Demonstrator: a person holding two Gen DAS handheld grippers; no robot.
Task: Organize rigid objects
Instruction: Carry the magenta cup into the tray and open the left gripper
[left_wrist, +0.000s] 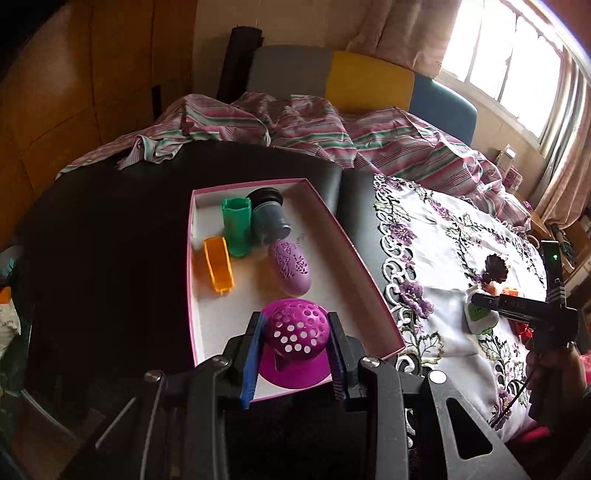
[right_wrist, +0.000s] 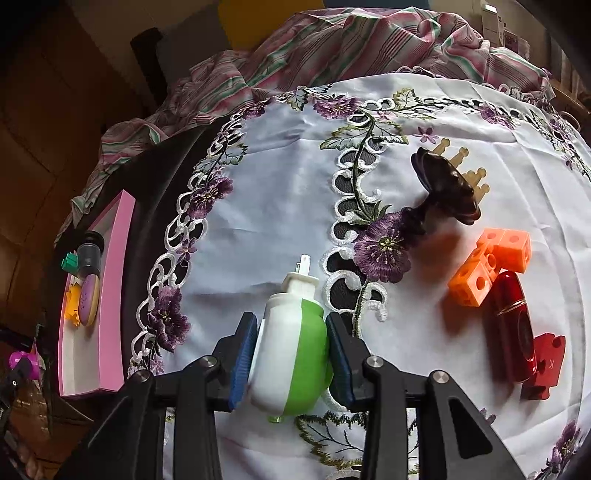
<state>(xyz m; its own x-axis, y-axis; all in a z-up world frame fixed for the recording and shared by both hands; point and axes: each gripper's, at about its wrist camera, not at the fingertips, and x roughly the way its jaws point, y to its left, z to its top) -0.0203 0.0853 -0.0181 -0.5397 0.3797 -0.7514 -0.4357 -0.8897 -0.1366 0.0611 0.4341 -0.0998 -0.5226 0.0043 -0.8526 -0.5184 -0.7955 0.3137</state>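
Note:
My left gripper (left_wrist: 295, 341) is shut on a magenta perforated dome (left_wrist: 295, 338) over the near end of the pink-rimmed box (left_wrist: 365, 280). In the box lie a green tube (left_wrist: 236, 229), a grey jar (left_wrist: 267, 219), an orange clip (left_wrist: 219, 269) and a purple oval case (left_wrist: 290, 267). My right gripper (right_wrist: 291, 347) is shut on a white and green bottle (right_wrist: 291, 343) on the embroidered cloth (right_wrist: 277, 206). Loose on the cloth are a dark brown knob (right_wrist: 445, 184), orange cubes (right_wrist: 491, 264), a red cylinder (right_wrist: 511, 321) and a red puzzle piece (right_wrist: 546, 365).
The box sits on a dark surface (left_wrist: 110, 240) left of the cloth. A striped sheet (left_wrist: 295, 125) is bunched behind. Coloured chair backs (left_wrist: 369, 81) and a window (left_wrist: 517, 62) lie beyond. The right gripper shows in the left wrist view (left_wrist: 480, 299).

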